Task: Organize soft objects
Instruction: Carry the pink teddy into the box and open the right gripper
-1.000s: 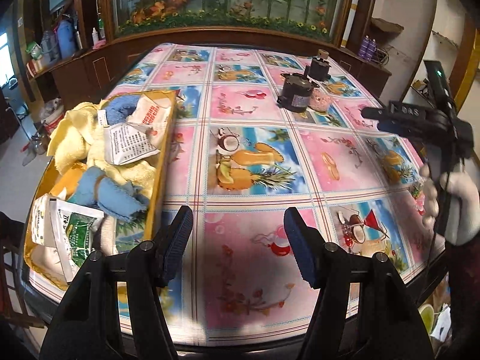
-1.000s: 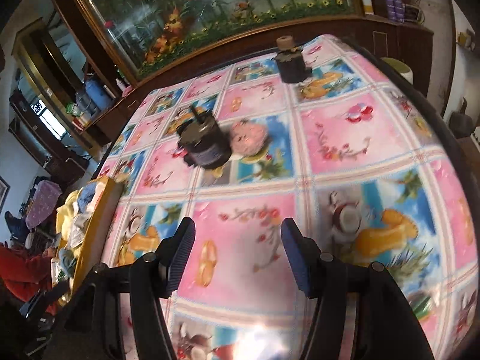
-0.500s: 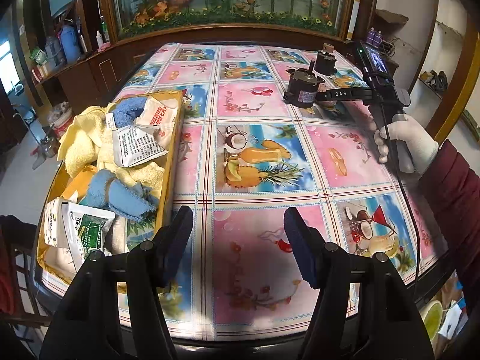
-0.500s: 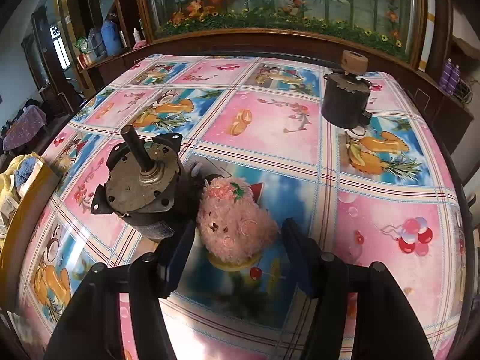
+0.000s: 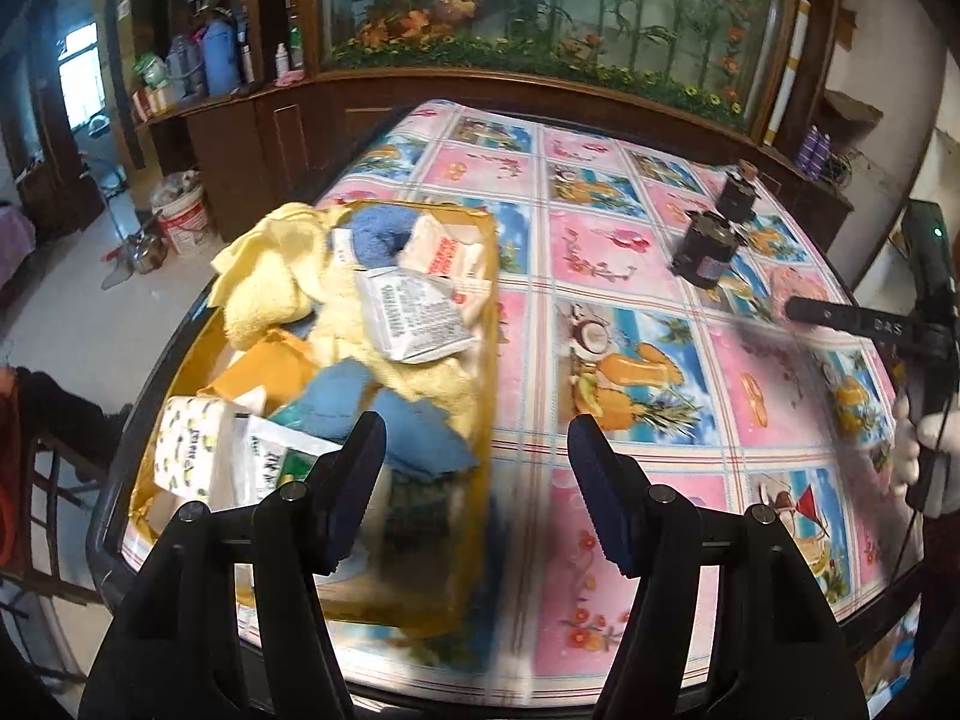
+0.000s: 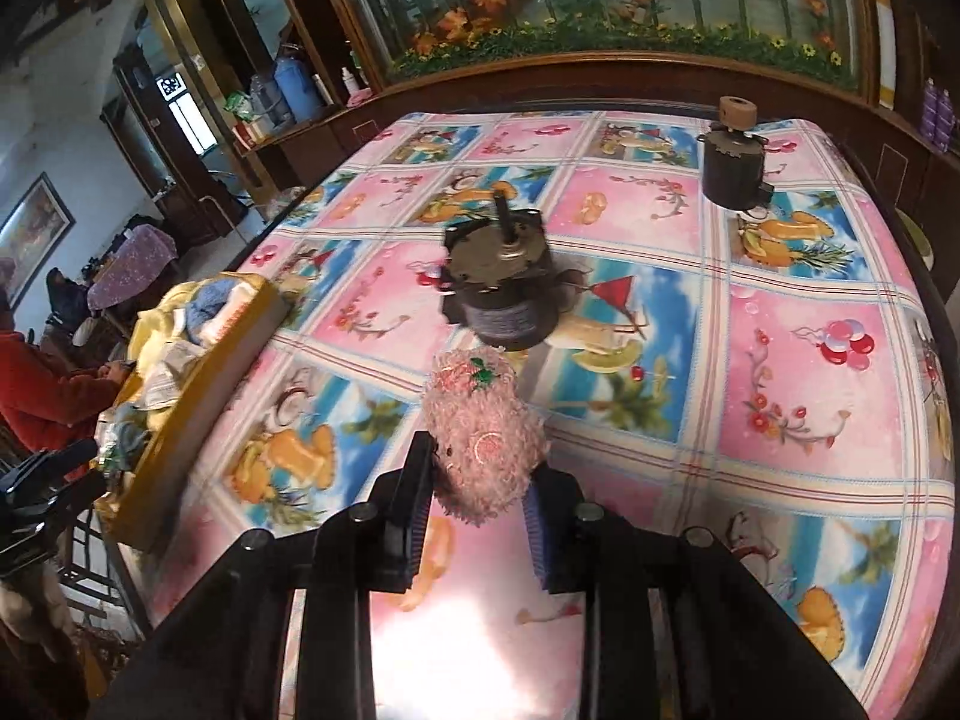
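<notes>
The right gripper (image 5: 864, 324) bar reads "DAS"; packet print is illegible.

Right hand-held gripper (image 6: 477, 504) clamps pink plush toy (image 6: 483, 438); motor (image 6: 498, 288) just beyond.

two motors (image 6: 501, 279) on tablecloth (image 6: 798, 360)

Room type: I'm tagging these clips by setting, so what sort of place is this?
Probably a lived-in home's dining or living room: a table under a fruit-print plastic tablecloth, a large glass aquarium in dark wood cabinetry, and bottles on a side shelf.
</notes>
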{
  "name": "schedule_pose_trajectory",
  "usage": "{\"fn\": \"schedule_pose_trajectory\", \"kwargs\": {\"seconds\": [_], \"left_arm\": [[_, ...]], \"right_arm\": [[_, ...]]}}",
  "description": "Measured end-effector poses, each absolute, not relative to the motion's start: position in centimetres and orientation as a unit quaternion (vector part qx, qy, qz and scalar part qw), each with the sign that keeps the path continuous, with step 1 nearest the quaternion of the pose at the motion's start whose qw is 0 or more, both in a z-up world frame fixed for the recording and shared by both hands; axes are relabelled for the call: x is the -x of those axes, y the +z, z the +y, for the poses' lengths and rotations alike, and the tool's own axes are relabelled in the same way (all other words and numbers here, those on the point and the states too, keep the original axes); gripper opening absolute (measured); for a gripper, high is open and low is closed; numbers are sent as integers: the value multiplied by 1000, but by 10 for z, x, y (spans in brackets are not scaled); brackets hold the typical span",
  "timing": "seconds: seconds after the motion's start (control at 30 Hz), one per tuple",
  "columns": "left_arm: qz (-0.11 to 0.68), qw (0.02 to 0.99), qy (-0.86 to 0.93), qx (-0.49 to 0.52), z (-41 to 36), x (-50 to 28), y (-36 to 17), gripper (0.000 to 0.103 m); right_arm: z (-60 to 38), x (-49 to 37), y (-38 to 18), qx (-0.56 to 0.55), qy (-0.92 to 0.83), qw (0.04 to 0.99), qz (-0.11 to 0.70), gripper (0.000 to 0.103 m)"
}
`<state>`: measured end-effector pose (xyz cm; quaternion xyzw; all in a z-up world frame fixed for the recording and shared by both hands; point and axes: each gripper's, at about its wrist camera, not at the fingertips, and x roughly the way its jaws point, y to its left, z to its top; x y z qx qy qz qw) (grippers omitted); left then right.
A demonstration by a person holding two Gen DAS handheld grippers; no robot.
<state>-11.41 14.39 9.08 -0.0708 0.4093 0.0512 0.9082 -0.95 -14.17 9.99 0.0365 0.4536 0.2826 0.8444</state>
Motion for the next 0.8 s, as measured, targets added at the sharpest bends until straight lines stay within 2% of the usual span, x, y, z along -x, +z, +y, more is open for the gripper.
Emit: {"fn": "schedule_pose_trajectory", "kwargs": {"seconds": [0.27,0.63,0.8], "left_arm": [[401,899,127,121,206,139,89,64],[371,908,172,93,221,159,94,64],[363,909,188,79,221,162,96,64]], "right_arm": [[2,30,127,-25,416,794,442,30],[165,34,103,6,457,759,463,30],[166,39,103,10,435,774,460,44]]}}
